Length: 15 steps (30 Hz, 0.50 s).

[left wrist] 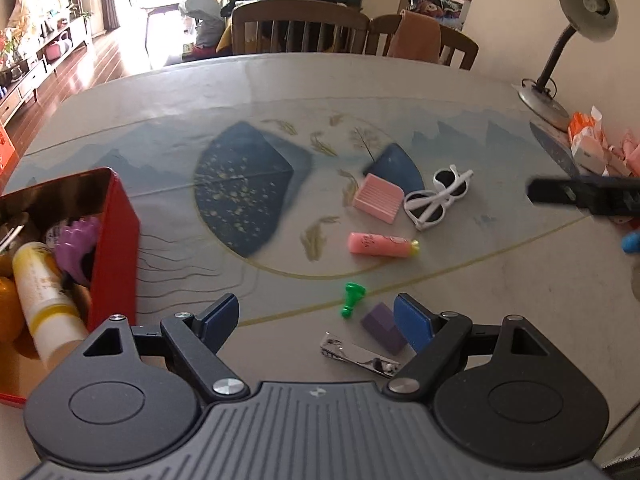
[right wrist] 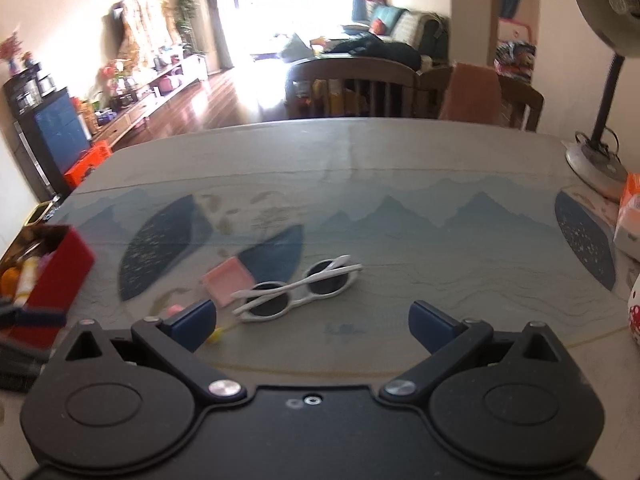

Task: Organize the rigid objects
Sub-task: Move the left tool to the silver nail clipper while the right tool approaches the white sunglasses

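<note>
Left gripper (left wrist: 316,318): I am hovering it with fingers released, gripping nothing, over the nail clipper (left wrist: 360,354), purple block (left wrist: 382,326) and green pawn (left wrist: 352,298).
Right gripper (right wrist: 312,322): I am holding it spread, empty, just short of the white sunglasses (right wrist: 300,290).
Red box (left wrist: 114,240): sitting at the table's (left wrist: 160,100) left, already holding items.

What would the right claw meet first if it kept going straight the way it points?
Most likely the white sunglasses, which lie on the table just ahead of the open right claw, a little left of its centre line. Depth is unclear, so it might touch bare table just short of them.
</note>
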### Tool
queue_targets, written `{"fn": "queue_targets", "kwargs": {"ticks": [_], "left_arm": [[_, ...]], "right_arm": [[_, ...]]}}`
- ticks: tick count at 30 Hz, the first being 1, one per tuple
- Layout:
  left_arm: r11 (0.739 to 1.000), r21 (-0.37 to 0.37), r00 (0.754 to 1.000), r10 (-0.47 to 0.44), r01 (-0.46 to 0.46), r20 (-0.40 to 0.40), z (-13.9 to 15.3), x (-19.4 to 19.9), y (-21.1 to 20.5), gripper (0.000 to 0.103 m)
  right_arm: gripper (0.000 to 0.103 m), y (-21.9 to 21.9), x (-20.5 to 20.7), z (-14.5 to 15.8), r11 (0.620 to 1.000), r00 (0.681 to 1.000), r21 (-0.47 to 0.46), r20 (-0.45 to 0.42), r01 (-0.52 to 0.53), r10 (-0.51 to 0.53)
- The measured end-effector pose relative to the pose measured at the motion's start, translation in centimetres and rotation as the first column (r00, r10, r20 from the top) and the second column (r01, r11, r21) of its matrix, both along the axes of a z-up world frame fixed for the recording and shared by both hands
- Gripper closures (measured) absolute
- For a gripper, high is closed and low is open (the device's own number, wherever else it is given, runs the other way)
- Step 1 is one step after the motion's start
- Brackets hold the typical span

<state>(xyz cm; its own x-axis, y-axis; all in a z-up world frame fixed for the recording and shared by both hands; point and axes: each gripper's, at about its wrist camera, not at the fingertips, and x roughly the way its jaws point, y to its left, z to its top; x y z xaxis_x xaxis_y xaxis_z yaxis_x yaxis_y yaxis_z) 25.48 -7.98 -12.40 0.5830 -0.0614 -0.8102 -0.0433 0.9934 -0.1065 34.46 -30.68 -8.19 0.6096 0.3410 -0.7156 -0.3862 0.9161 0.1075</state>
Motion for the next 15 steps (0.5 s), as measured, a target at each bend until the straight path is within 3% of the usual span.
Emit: {"fn": "queue_targets", "kwargs": {"ticks": [15], "left_arm": [[0.999,0.040,0.998,0.002,0.000,-0.062,-2.1,0.0,-2.3,0.018]], "right_arm": [[0.009,3.7,6.7,-5.0,0.994,0.985,-0.037,-0.132,0.104,-0.108]]}}
